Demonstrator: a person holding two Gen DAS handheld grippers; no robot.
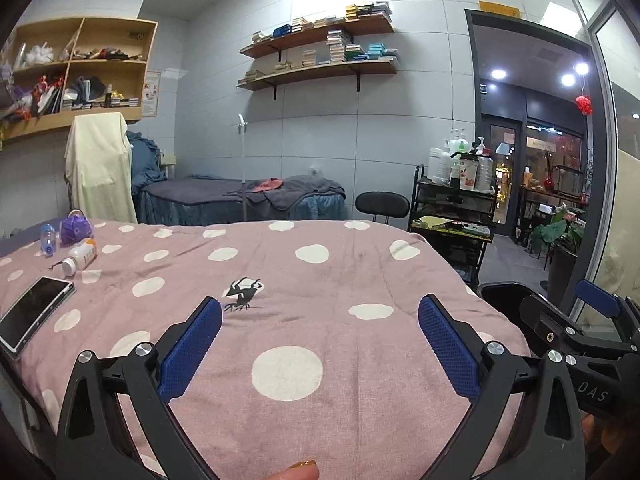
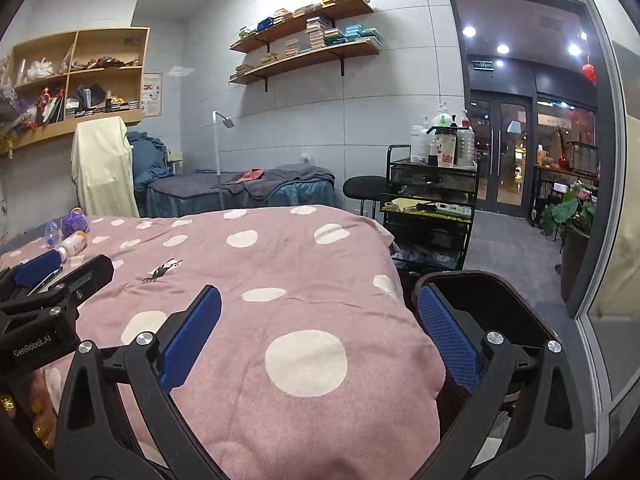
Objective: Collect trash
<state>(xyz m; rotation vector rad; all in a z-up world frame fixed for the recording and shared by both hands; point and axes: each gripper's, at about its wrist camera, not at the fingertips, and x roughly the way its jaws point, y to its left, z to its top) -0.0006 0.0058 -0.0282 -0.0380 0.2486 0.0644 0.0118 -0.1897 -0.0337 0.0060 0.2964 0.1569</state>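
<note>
Pink polka-dot bedding (image 1: 320, 360) covers the bed, with a black bin (image 2: 480, 292) at its right edge, contents hidden. Far left lie a phone (image 1: 36, 312), a white bottle (image 1: 82, 256), a purple bag (image 1: 76, 228) and a clear bottle (image 1: 47, 238). Left tool (image 1: 320, 316) and right tool (image 2: 320, 312) gape wide, empty.

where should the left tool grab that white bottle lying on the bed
Grip the white bottle across its round body, near the middle. It lies on its side on the dotted pink cover, white cap toward the camera and orange end away, so its long axis runs roughly front to back. Come down from above with the open left tool, one finger on each flank. The purple object sits close behind it.
</note>
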